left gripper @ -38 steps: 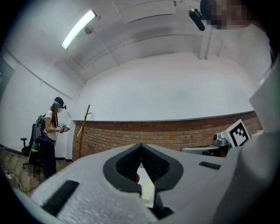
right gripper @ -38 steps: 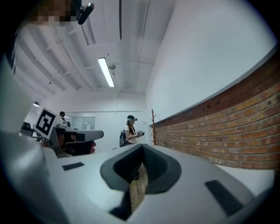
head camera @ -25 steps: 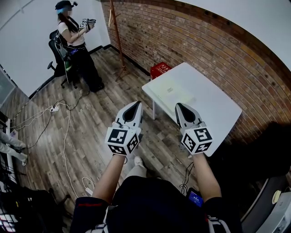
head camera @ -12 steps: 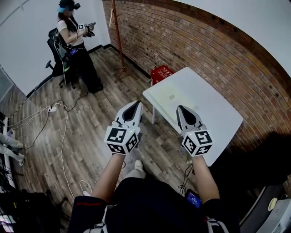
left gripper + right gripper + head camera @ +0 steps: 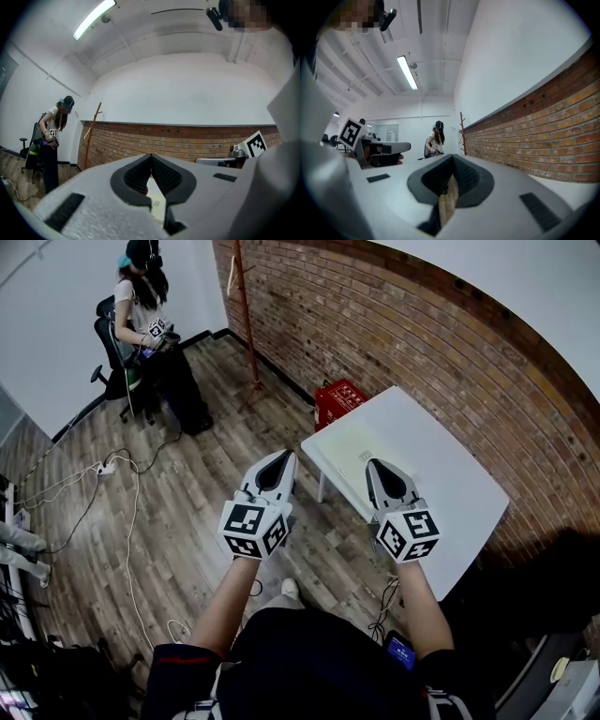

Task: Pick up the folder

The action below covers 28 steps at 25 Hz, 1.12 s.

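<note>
The left gripper [image 5: 280, 457] is being held over the wooden floor [image 5: 178, 512], jaws pressed together on nothing. The pale folder [image 5: 345, 440] is being borne flat on the white table [image 5: 464, 486], apart from both grippers. The right gripper [image 5: 377, 467] is being held by the table's near edge, jaws likewise closed and empty.

Changes we record: left gripper [image 5: 280, 457] and right gripper [image 5: 379, 466] carried closer to white table [image 5: 455, 486], folder [image 5: 343, 441] now just ahead of right tip; background person [image 5: 148, 322] has lowered raised hands, head bowed
</note>
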Motion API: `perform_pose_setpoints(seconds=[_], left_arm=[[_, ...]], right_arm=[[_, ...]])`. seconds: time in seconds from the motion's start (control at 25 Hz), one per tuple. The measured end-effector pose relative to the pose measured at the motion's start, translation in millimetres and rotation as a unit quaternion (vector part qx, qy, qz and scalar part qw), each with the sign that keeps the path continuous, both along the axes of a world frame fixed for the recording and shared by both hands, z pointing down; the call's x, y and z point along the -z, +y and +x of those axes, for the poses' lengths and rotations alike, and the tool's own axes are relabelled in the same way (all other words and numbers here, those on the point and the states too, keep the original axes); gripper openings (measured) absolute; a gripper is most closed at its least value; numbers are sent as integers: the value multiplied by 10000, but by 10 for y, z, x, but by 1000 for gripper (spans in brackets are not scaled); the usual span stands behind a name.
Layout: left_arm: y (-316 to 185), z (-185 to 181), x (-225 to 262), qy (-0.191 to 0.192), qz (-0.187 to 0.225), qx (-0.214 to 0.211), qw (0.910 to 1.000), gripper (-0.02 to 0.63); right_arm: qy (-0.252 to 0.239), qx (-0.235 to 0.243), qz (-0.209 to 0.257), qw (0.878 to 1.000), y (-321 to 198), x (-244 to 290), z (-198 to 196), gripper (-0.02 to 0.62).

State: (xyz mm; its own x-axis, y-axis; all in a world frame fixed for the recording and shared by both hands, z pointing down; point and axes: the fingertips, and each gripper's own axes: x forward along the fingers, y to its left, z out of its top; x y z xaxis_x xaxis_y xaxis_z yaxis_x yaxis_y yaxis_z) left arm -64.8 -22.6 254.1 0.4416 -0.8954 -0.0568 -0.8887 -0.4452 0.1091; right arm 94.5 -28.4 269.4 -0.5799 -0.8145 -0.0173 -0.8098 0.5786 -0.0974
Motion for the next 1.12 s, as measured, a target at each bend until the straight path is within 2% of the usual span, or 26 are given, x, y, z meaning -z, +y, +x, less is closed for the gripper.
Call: perform_pose_setpoints(seconds=[0.52, 0.8, 1.12], left_arm=[[-684, -398, -3, -40, -43, -249, 9997, 18], [-938, -470, -61, 22, -135, -514, 9986, 18], [-1098, -657, -169, 143, -268, -473, 9984, 18]], right_arm=[[184, -135, 18, 9997, -635, 42, -500, 28], [252, -330, -74, 9991, -856, -23, -564, 28], [329, -474, -167, 9982, -974, -124, -588, 29]])
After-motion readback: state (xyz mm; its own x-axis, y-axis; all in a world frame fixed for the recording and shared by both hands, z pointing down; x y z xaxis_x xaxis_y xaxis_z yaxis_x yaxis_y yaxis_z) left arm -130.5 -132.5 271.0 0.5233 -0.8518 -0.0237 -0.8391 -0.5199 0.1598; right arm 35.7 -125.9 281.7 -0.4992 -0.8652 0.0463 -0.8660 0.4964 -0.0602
